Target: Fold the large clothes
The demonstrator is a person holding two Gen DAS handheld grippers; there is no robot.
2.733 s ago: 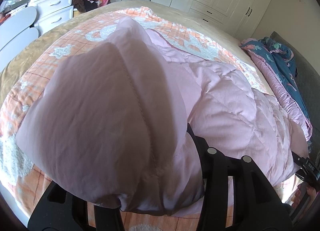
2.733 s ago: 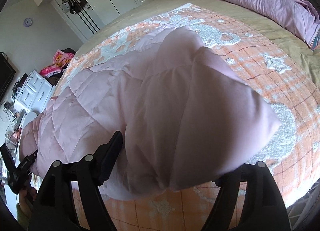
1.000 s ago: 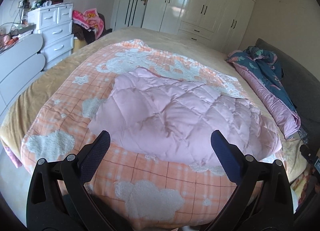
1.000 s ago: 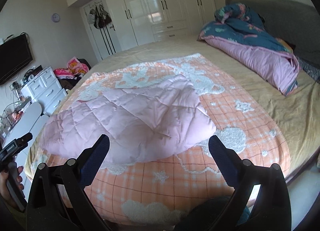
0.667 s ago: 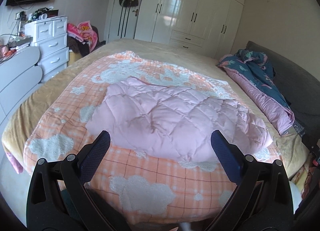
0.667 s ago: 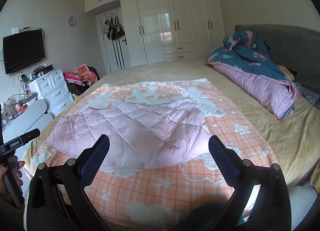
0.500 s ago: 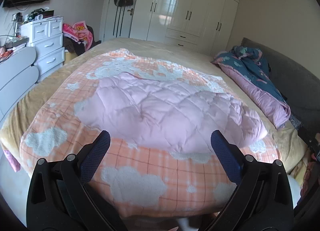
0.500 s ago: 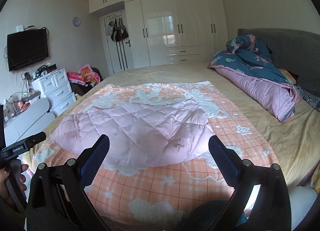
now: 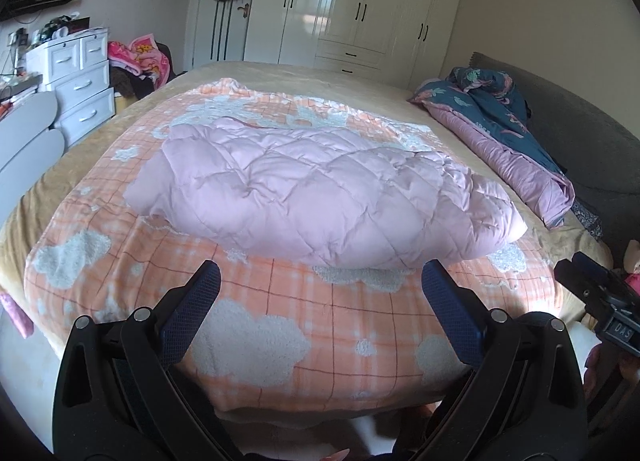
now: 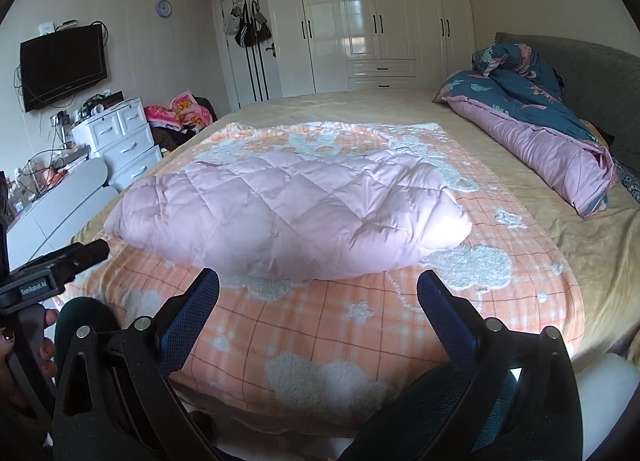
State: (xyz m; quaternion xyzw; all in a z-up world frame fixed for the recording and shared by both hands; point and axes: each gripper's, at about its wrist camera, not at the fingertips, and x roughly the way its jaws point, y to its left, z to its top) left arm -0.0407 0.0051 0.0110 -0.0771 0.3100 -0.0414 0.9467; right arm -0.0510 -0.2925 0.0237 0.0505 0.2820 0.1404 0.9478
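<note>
A pink quilted puffer garment [image 9: 320,189] lies folded in a wide flat bundle on the orange checked blanket [image 9: 256,325]; the right wrist view shows the same garment [image 10: 288,213]. My left gripper [image 9: 320,289] is open, back from the bed's near edge, with nothing between its blue pads. My right gripper [image 10: 318,293] is open too, equally clear of the garment. The left wrist view catches the right gripper's body at its right edge. In the right wrist view, the left gripper's body sits at the left edge, held by a hand [image 10: 24,337].
A rolled blue and pink duvet [image 10: 532,141] lies along the bed's right side by a grey headboard [image 10: 592,77]. White drawers [image 9: 76,77] and a pile of clothes [image 9: 140,61] stand left of the bed. White wardrobes [image 10: 360,21] fill the far wall.
Both grippers let go of the pink garment and drew back from the bed. The garment now lies flat on the blanket, and both views have dropped lower toward the bed's edge.
</note>
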